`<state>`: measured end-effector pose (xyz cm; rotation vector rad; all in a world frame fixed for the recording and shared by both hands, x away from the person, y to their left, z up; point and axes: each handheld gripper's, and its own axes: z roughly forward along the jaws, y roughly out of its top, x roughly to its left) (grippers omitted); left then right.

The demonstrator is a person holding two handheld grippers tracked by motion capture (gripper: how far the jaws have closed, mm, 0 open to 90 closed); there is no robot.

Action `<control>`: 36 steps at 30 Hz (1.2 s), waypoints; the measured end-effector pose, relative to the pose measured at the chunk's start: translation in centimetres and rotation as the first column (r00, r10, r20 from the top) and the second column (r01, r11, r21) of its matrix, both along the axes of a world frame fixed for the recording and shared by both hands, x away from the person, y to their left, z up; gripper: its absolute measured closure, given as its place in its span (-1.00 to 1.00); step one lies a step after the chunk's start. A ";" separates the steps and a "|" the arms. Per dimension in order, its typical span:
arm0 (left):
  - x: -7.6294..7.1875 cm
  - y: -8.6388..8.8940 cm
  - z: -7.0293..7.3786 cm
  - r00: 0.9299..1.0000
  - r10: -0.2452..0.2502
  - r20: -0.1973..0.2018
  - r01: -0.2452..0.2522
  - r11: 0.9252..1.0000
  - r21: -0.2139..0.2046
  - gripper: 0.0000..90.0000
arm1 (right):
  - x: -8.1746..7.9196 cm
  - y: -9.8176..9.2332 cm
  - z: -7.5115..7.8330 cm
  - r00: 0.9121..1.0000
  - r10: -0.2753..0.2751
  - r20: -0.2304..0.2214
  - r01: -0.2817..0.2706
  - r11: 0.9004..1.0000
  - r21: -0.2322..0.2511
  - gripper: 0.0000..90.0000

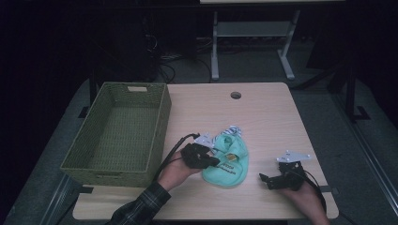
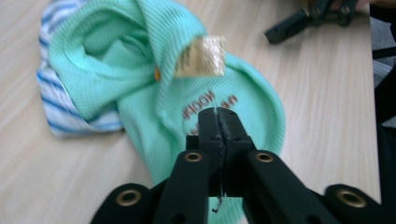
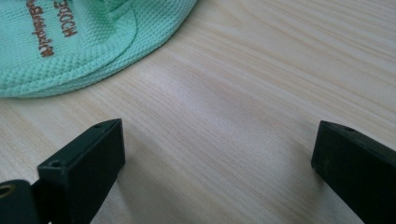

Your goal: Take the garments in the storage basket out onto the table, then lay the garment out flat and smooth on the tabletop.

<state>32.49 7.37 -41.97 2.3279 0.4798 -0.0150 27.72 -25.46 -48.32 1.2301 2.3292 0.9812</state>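
Observation:
A mint-green knit garment with brown lettering lies crumpled at the table's middle front, and a blue-and-white striped piece sticks out at its far end. In the left gripper view the garment shows a tan label on a raised fold. My left gripper is shut, its tips over the lettered part; I cannot tell whether fabric is pinched. In the high view the left gripper is at the garment's left edge. My right gripper is open over bare wood, right of the garment.
A green woven basket stands empty along the table's left side. A cable hole is near the far edge. In the left gripper view the right gripper shows at the top. A desk frame stands on the floor behind the table.

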 end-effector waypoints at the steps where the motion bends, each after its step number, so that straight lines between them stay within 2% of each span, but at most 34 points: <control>1: -0.3 0.2 -0.1 1.000 0.005 -0.005 -0.005 1.000 0.006 0.99 | 0.0 0.0 0.0 1.000 0.000 0.000 0.000 1.000 0.000 -0.95; 7: -1.5 1.0 -1.0 1.000 0.016 -0.019 -0.016 0.999 0.034 0.99 | 0.0 0.0 0.0 1.000 -0.001 -0.001 0.001 1.000 0.000 -0.95; 12: -1.6 1.3 -2.3 0.999 0.035 -0.032 -0.033 0.998 0.051 0.99 | 0.0 0.0 0.0 1.000 -0.001 -0.001 0.001 1.000 0.000 -0.95; 14: -1.6 1.1 -2.7 0.999 0.027 -0.023 -0.026 0.997 0.070 0.98 | 0.0 0.0 0.0 1.000 -0.002 -0.001 0.002 1.000 0.000 -0.95; 18: -1.3 1.0 -3.6 1.000 0.030 0.003 -0.030 0.990 0.135 0.97 | 0.0 0.0 0.0 1.000 -0.010 -0.002 0.010 1.000 0.001 -0.95; 20: -1.2 1.1 -3.7 0.999 0.048 -0.013 -0.046 0.993 0.111 0.97 | -0.1 0.0 0.0 1.000 -0.011 -0.002 0.011 1.000 0.000 -0.95; 24: -1.0 1.3 -3.7 0.999 0.037 -0.014 -0.035 0.992 0.123 0.96 | -0.1 -0.1 0.0 1.000 -0.012 -0.002 0.012 1.000 -0.001 -0.95; 26: -1.1 1.2 -3.8 0.999 0.049 -0.024 -0.046 0.993 0.106 0.93 | -0.1 0.0 0.1 1.000 -0.017 -0.008 0.017 1.000 -0.001 -0.94; 28: -1.0 1.2 -3.7 0.999 0.047 -0.022 -0.044 0.993 0.111 0.93 | 0.0 -0.2 0.4 1.000 -0.010 -0.013 0.010 1.000 0.000 -0.69; 30: -1.1 1.2 -3.7 0.999 0.040 -0.016 -0.038 0.991 0.125 0.93 | 0.1 -0.5 0.8 1.000 -0.012 -0.007 0.012 1.000 0.016 -0.65; 36: -1.1 1.1 -3.6 0.999 0.042 -0.008 -0.041 0.990 0.136 0.97 | 0.6 -0.8 1.8 1.000 -0.013 0.003 0.013 0.999 0.041 -0.31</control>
